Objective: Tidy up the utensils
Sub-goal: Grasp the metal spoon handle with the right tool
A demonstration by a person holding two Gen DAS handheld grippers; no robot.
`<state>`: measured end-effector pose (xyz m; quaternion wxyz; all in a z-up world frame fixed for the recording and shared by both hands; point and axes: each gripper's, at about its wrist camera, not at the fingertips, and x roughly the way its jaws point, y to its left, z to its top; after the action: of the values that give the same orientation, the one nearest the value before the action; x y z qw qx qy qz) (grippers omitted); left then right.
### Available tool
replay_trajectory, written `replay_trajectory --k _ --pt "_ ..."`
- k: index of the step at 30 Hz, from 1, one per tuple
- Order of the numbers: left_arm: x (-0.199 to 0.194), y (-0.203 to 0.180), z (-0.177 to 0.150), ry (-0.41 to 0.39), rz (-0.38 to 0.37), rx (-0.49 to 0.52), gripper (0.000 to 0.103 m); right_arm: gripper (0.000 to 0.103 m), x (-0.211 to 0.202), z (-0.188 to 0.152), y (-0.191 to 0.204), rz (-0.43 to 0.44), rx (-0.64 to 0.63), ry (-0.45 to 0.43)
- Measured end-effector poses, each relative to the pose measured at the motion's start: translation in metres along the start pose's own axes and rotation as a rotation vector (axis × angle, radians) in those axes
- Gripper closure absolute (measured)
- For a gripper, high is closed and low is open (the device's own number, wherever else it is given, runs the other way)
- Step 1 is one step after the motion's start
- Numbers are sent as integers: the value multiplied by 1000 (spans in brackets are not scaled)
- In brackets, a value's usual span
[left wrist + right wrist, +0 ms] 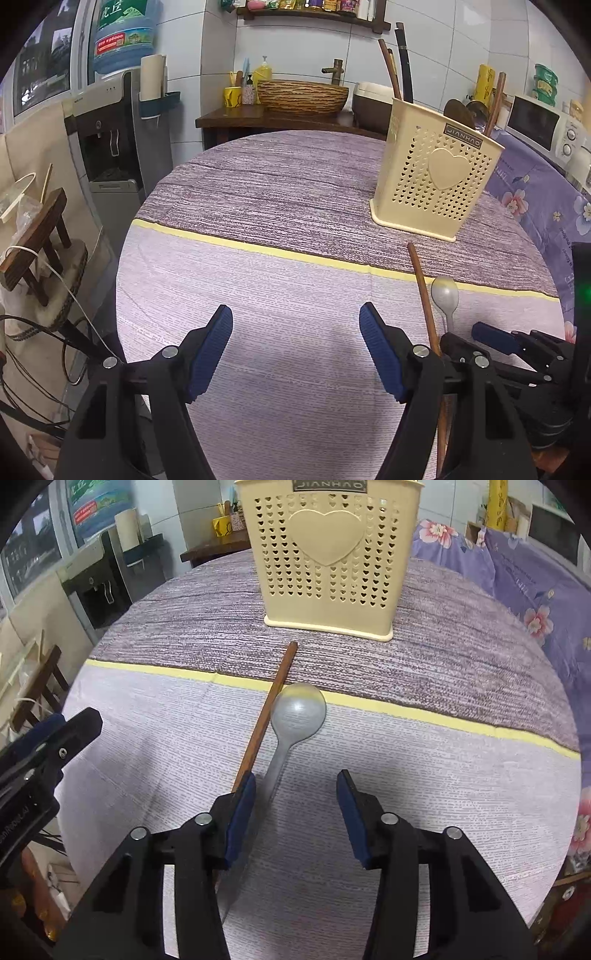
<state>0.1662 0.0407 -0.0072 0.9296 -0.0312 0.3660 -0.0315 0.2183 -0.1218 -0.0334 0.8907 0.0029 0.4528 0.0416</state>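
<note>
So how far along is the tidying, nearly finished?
Partly. Several utensils already stand in the cream holder. Nothing is gripped yet: the right gripper is open around the grey spoon handle, and the left gripper hangs open and empty. Still on the table: that spoon and a brown chopstick.

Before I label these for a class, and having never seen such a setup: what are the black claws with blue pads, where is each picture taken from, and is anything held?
The claws are two-finger grippers that a person holds, one in each hand. Each carries a wide-angle camera looking along its fingers, so one picture is from the left gripper and the other from the right gripper.

On the round table stand a cream utensil holder and, lying in front of it, a brown chopstick and a grey spoon.

The left gripper is open over bare cloth. The right gripper's pads straddle the spoon's handle but do not press it, so nothing is held.
</note>
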Motion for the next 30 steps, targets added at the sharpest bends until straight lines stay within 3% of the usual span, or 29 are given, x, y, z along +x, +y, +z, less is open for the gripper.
replay_trajectory --k 1,3,6,15,18,20,21,22,24,30 --pt "0 -1 0 2 -1 2 33 77 0 0 0 -4 -7 -5" --pt "0 -3 -1 7 -6 9 33 87 -1 1 -7 7 -4 -6" --pt "1 -5 -2 12 -13 18 33 94 -3 -1 -23 14 -3 -5" --pt "3 -19 -4 38 -64 42 33 94 -16 -17 -102 -42 111 -21" --pt "6 -25 -5 49 -80 48 33 90 -18 -18 -114 13 142 -29" --pt "8 -30 -5 59 -91 54 33 76 -17 -17 -114 10 141 -33" --pt "9 -32 -4 64 -97 58 33 53 -17 -15 -114 1 142 -36" --pt "10 -35 -4 68 -103 66 33 40 -17 -14 -114 -4 148 -43" --pt "13 -41 -3 73 -107 82 33 40 -18 -9 -114 -10 148 -62" --pt "27 -58 -1 116 -129 129 33 46 -1 6 -116 -56 131 -14"
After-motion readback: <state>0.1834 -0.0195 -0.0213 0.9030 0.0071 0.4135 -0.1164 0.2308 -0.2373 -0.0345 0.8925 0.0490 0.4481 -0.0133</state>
